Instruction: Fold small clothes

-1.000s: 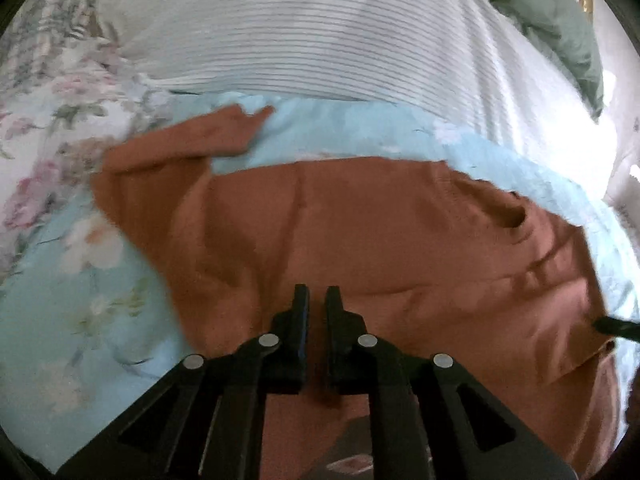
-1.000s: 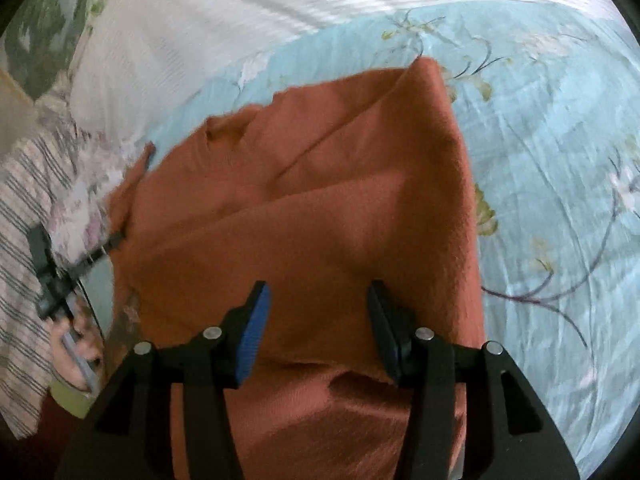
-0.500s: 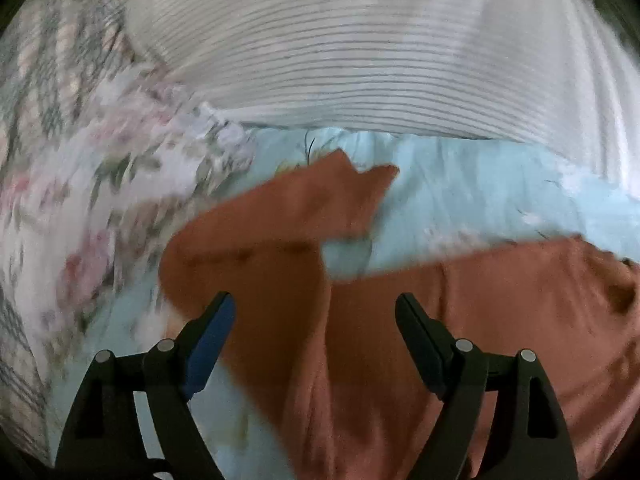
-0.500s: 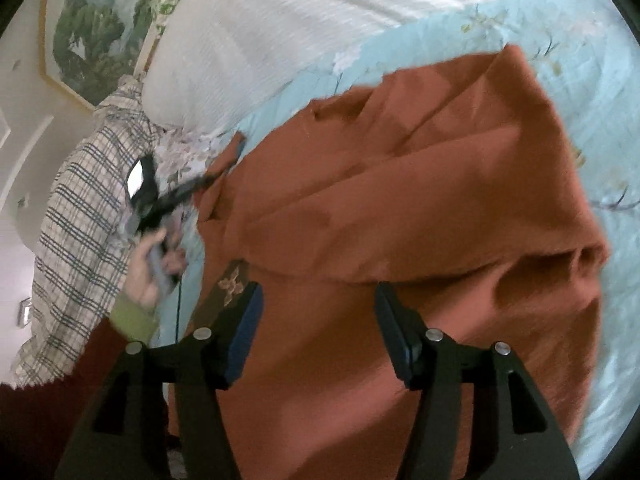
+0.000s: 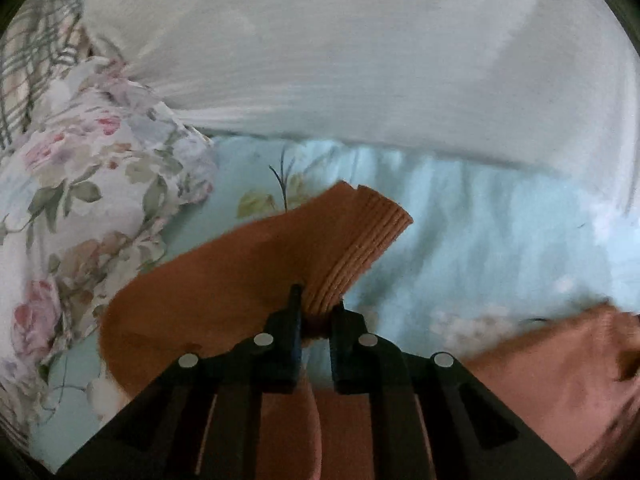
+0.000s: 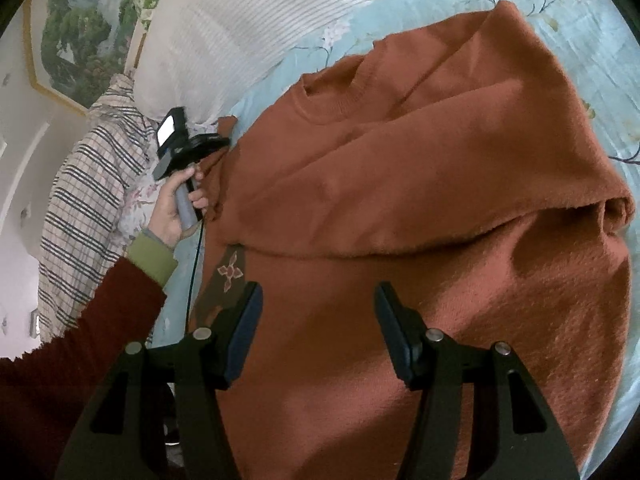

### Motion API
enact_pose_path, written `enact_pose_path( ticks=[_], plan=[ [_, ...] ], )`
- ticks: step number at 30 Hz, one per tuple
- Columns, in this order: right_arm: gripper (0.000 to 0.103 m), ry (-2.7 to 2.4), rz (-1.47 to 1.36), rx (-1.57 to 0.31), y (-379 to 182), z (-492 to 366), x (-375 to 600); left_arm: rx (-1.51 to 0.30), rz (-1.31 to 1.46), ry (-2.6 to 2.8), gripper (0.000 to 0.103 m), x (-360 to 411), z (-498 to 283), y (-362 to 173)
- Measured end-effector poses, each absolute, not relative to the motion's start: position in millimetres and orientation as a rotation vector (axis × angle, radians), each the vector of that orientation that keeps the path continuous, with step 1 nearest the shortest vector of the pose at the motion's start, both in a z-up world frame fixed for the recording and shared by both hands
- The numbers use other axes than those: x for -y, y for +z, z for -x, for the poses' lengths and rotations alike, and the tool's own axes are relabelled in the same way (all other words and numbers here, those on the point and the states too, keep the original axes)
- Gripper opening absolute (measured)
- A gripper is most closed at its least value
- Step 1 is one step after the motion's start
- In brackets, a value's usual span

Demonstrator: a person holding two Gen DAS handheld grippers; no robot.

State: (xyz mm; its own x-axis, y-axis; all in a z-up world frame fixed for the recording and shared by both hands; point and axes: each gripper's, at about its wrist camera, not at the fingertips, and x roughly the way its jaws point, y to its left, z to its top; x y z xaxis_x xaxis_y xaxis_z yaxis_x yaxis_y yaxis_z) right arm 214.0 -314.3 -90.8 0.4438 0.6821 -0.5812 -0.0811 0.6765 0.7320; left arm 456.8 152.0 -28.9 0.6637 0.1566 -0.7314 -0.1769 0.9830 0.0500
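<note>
Rust sweater (image 6: 440, 200), half-folded on bed

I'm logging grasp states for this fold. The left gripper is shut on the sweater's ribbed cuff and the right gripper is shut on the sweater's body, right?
Only half right. The left gripper is shut on the ribbed cuff, as the left wrist view shows. The right gripper is open: in the right wrist view its jaws stand wide apart above the rust sweater, gripping nothing.

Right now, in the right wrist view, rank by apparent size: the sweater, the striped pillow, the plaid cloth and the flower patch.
1. Sweater, fills most of the view, though nearest the camera.
2. Striped pillow and plaid cloth: look alike in size, both cut off at the edge, so unranked.
3. Flower patch, by far smallest.
</note>
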Motion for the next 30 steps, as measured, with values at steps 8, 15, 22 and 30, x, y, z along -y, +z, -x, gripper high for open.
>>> enact_pose_path(
  ticks=[8, 15, 22, 30],
  plan=[
    [0.059, 0.524, -0.694, -0.956, -77, -199, 319, -0.648, 0.066, -0.096, 0.008, -110, -349, 35],
    [0.059, 0.498, -0.704, -0.92, -70, -176, 336, -0.637, -0.014, -0.409, 0.008, 5, -281, 43],
    [0.059, 0.418, -0.729, -0.895, -71, -156, 366, -0.727, -0.135, -0.556, 0.008, 119, -264, -9],
    [0.059, 0.347, -0.774, -0.886, -81, -150, 385, -0.871, -0.208, -0.537, 0.021, 151, -262, -74]
  ],
)
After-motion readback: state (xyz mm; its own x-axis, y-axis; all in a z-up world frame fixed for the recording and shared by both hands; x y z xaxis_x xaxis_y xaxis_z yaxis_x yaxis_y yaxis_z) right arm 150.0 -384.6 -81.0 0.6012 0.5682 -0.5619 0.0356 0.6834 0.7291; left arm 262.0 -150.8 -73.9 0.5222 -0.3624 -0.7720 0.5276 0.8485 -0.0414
